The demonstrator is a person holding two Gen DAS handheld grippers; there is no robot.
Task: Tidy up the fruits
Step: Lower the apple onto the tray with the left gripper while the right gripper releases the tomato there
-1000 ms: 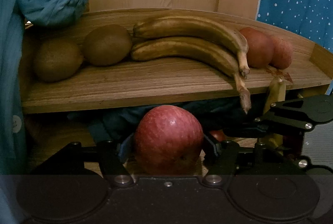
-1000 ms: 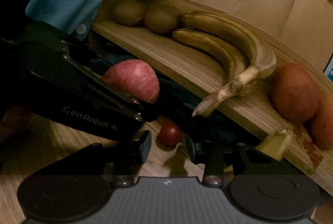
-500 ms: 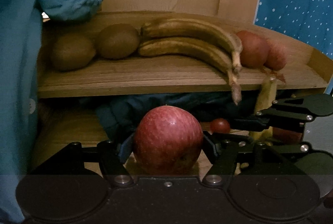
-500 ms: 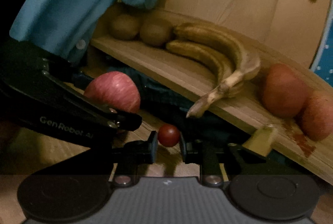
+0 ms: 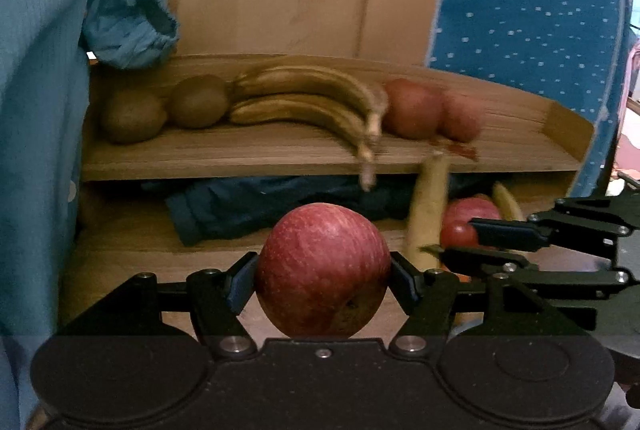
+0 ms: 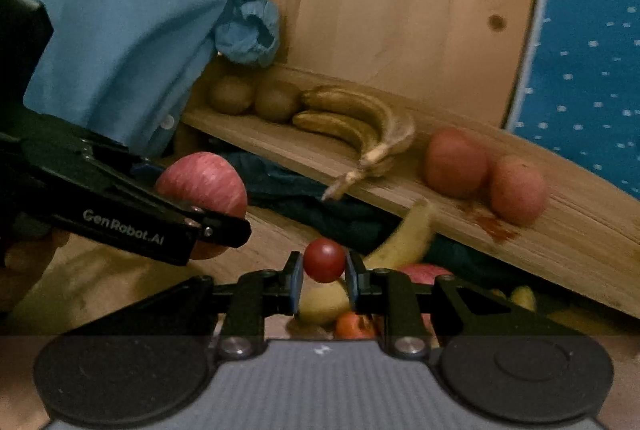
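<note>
Left hand-held gripper clamps the red apple; right hand-held gripper pinches a cherry tomato; both probably bound for the sorted wooden tray.

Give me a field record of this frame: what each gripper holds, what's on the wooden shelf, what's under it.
left gripper: shut on large red apple
right gripper: shut on small round red fruit
wooden shelf: two brown kiwis, two brown-speckled bananas, two reddish apples, left to right
under shelf: dark blue cloth, loose yellow banana, more red and yellow fruit, partly hidden
left edge: light blue sleeve
</note>
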